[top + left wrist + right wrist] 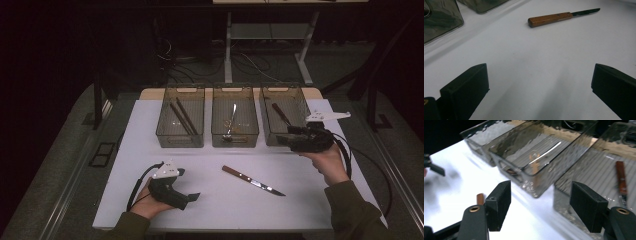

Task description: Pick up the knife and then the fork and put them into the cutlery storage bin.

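from the high view, the knife (252, 180) with the wooden handle lies flat on the white desk (210, 207), roughly mid-desk and a bit toward the near edge, handle pointing to the far left, blade to the near right. the left gripper (192, 197) sits near the near left corner, resting low on the desk, well apart from the knife. the right gripper (282, 140) hangs by the right side, right at the front wall of the right bin (284, 116). three clear bins line the far edge: the left bin (181, 118) has two dark sticks, the middle bin (234, 118) a spoon, and the right one another wooden-handled knife.

left gripper view: jaws spread wide, nothing between them, just bare desk. the knife (560, 17) is ahead near the top, clear of both jaws. bin corners peek in top left.

right gripper view: the right gripper (540, 203) is released too, jaws wide apart and holding nothing, aimed at the front corner of the bins. the brown-handled knife in the right bin (599, 172) shows through the wall. the handle end of the desk knife (480, 198) pokes out behind the left jaw.
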A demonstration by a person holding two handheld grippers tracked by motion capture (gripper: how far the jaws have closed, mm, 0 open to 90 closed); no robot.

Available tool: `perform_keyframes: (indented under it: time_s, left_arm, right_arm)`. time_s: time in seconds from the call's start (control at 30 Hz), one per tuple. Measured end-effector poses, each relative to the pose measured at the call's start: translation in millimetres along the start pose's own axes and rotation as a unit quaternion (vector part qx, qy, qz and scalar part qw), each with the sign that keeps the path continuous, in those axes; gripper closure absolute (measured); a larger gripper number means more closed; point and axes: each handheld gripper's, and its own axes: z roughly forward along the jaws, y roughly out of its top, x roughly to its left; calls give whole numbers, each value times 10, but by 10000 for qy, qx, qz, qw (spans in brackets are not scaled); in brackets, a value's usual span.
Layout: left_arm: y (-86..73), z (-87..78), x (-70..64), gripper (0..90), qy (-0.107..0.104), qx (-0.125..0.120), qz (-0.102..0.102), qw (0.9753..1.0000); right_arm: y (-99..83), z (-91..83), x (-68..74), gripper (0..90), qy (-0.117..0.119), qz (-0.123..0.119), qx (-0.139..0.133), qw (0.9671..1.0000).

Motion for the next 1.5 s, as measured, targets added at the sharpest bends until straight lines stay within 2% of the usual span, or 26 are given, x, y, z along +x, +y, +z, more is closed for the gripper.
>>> perform_keyframes:
  time_s: [0.1, 0.27, 0.37, 0.63, 0.83, 1.0, 1.5]
  left_arm:
    - [2, -4, 1, 0, 4, 6, 33, 10000]
    - [-3, -11, -1, 0, 14, -2, 15, 10000]
    - [-1, -10, -3, 0, 4, 3, 32, 10000]
    - [-1, -3, -11, 0, -10, 5, 53, 10000]
    - [-2, 1, -13, 0, -14, 0, 42, 10000]
    - [-1, 2, -12, 0, -13, 11, 50, 10000]
    - [-1, 3, -11, 0, -9, 22, 56, 10000]
  right_arm:
    - [-72, 9, 91, 313, 73, -106, 42, 9999]
    - [-218, 41, 201, 309, 268, -137, 80, 9995]
    - [-313, 74, 283, 310, 306, -280, 229, 9989]
    - [-462, 197, 470, 360, 495, -438, 557, 9963]
    - [-486, 341, 581, 455, 593, -634, 862, 9925]
    - [-506, 478, 682, 523, 727, -809, 1165, 9872]
    - [-543, 766, 790, 652, 925, -1003, 1599, 9777]
